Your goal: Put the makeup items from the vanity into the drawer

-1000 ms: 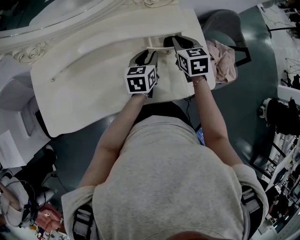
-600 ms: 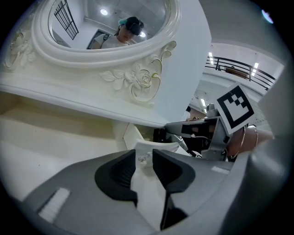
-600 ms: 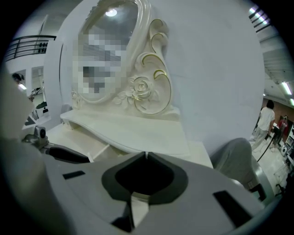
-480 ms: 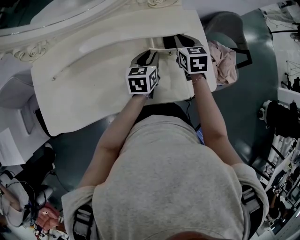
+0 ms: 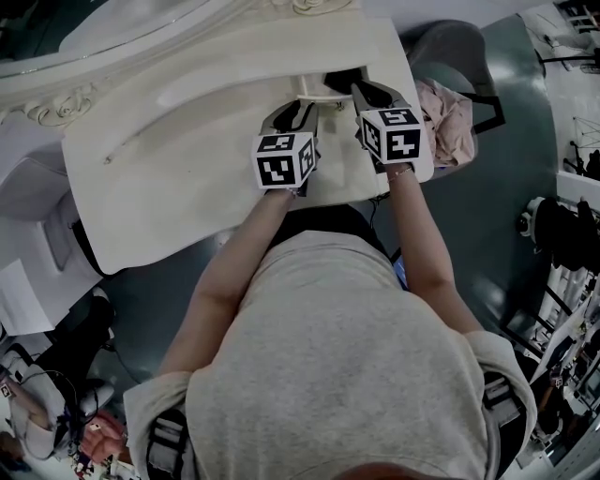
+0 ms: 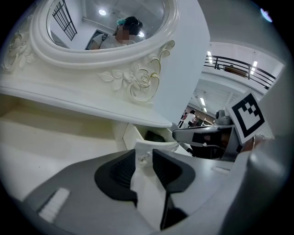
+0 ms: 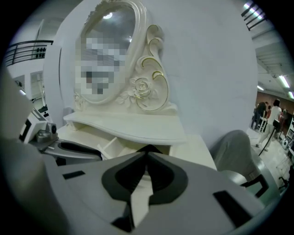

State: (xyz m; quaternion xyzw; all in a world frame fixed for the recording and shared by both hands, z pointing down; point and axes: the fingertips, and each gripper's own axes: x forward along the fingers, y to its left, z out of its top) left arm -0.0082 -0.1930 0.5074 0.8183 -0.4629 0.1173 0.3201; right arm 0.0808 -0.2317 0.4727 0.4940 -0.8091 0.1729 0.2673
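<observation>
A small drawer (image 5: 316, 95) stands pulled out under the vanity's upper shelf, with something dark (image 5: 339, 79) lying inside it. My left gripper (image 5: 306, 105) is at the drawer front (image 6: 154, 146), and its pads sit against the little metal knob (image 6: 143, 158) from both sides. My right gripper (image 5: 357, 86) hovers at the open drawer's right side, shut with nothing between its pads. From the right gripper view its tips (image 7: 147, 156) point at the dark drawer opening (image 7: 149, 149). No loose makeup item shows on the vanity top (image 5: 187, 159).
The oval mirror (image 5: 141, 23) with its carved frame rises behind the shelf. A grey chair (image 5: 450, 52) with a pink cloth (image 5: 448, 117) stands right of the vanity. The vanity's near edge runs just below my grippers, in front of the person's body.
My right gripper has slid slightly toward the person and to the right. The left gripper and the drawer have stayed put.
</observation>
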